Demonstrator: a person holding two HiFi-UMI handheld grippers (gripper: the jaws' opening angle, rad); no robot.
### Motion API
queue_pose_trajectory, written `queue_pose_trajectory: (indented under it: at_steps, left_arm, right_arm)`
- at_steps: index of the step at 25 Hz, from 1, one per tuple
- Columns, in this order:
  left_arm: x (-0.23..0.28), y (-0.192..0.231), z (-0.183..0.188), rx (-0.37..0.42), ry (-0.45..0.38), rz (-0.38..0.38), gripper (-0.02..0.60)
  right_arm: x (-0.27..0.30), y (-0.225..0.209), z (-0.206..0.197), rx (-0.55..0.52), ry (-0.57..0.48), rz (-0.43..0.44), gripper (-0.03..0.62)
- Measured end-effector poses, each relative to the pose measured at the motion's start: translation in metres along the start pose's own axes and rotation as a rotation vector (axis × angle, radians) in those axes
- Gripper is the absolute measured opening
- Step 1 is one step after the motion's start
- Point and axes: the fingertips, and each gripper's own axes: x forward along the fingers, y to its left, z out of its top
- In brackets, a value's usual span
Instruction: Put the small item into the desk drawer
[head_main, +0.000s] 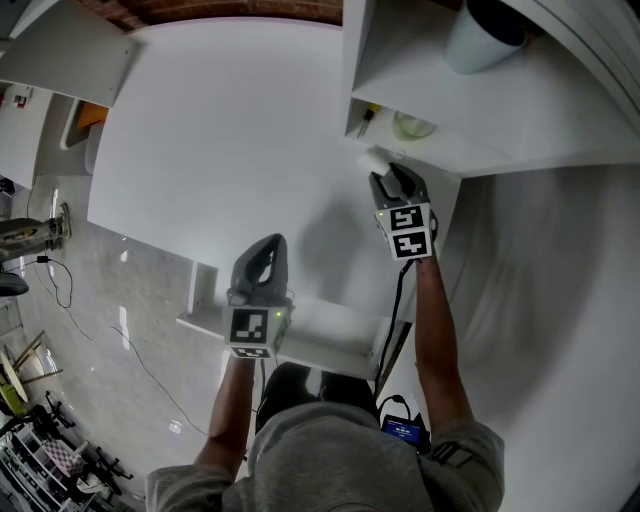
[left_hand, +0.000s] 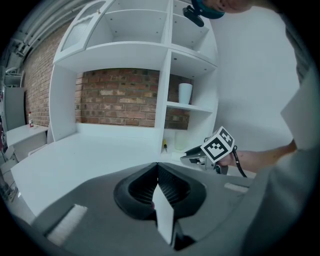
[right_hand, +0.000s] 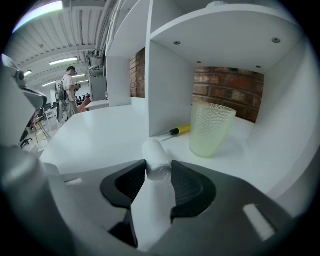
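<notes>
White desk (head_main: 230, 130) fills most of the head view, with a white shelf unit (head_main: 520, 110) in the upper right and a brick wall (left_hand: 120, 97) behind it in the left gripper view. Right of centre in the head view, at the mouth of the lowest shelf compartment, the right gripper (head_main: 386, 172) grasps the small item (head_main: 373, 160), a short white cylinder down at desk level. The left gripper (head_main: 268, 243) is clenched on nothing, low in the centre of that view, above what looks like the pulled-out drawer (head_main: 335, 335) at the desk's front edge.

The item looks light and stiff. Its smooth, rounded skin could roll or squirt out of a pinch at the tips. A hold across its middle, deeper in the pads, seems safer, and mild pressure should be enough.

Only the right gripper view shows the grip itself: both pads lie against the cylinder's sides, close to the tips. It also gives the clearest look at a dimpled clear cup (right_hand: 210, 127) and a yellow-handled screwdriver (right_hand: 179, 130) just behind the item. Only the head view shows the drawer and how far it lies from the item. The left gripper view alone shows the shelf unit from the front, with a white cup (left_hand: 185, 92) one compartment higher
</notes>
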Motion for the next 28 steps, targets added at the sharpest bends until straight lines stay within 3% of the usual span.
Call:
queue_pose_trajectory:
  at_steps: [14,28]
  left_arm:
    - [-0.051,0.003,0.021,0.008,-0.067,0.024,0.012]
    - [-0.128,0.011,0.050,0.030,-0.158,0.036,0.012]
  right_arm:
    - [-0.062,0.037,0.051,-0.060,-0.101,-0.014,0.164]
    - [-0.147,0.123,0.091,-0.107,-0.212,0.005,0.164]
